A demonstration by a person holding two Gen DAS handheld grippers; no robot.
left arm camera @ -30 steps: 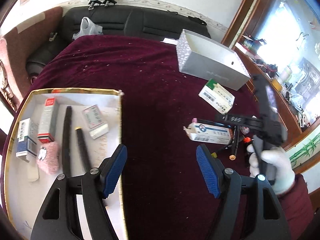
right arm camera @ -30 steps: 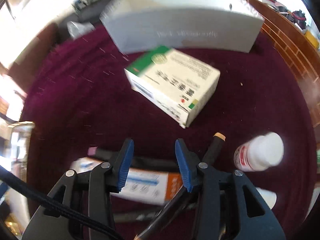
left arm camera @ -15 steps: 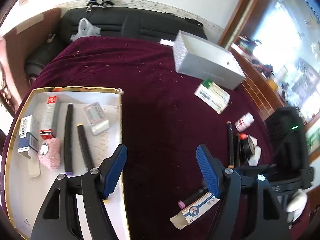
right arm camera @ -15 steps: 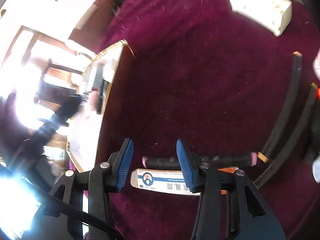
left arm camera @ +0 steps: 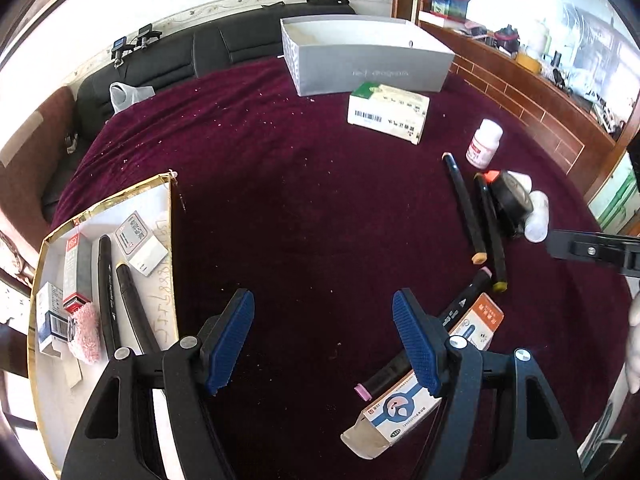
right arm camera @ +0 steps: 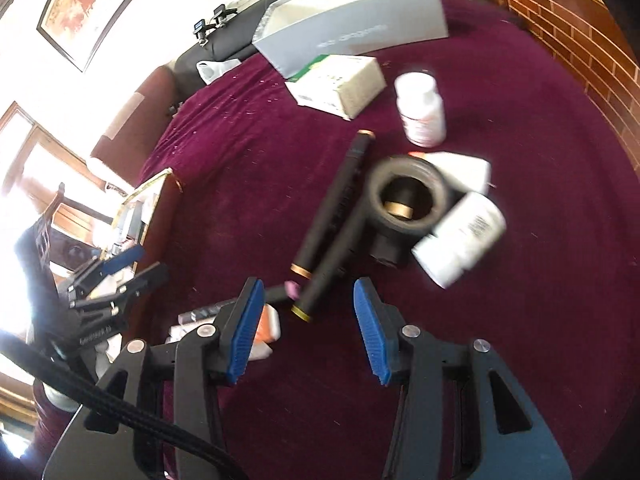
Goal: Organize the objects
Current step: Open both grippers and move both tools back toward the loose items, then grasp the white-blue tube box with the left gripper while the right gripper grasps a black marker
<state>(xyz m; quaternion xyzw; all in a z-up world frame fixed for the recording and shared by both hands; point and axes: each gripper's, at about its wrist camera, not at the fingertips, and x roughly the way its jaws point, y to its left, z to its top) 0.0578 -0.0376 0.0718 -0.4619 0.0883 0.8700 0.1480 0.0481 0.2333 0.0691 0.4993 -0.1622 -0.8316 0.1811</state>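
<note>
Left wrist view: the left tongs [left arm camera: 322, 338] stand wide over bare maroon worktop [left arm camera: 300, 184], nothing between the blue pads. To their left lies a gold-edged tray [left arm camera: 170, 216] holding small boxes and two black markers [left arm camera: 106, 292] laid side by side, long axes running near to far. Behind, at the far edge, sits a grey open box [left arm camera: 372, 66], with a white and green carton [left arm camera: 388, 114] just in front of it. Right of the left tongs lie a blue, white and orange carton [left arm camera: 424, 384] and a pink-tipped marker [left arm camera: 428, 344] against it, both slanting from near-left to far-right. Beyond them two more markers [left arm camera: 464, 204] lie nearly parallel, running near to far, beside a black round part [left arm camera: 514, 204] and a white pill bottle [left arm camera: 484, 142] standing upright.

In the right wrist view the right tongs [right arm camera: 308, 332] are empty and partly spread, hovering over the near ends of those two markers [right arm camera: 332, 208], which point away up and to the right. Two white bottles [right arm camera: 460, 232] lie on their sides against the round part [right arm camera: 404, 196]. The picture is blurred.
</note>
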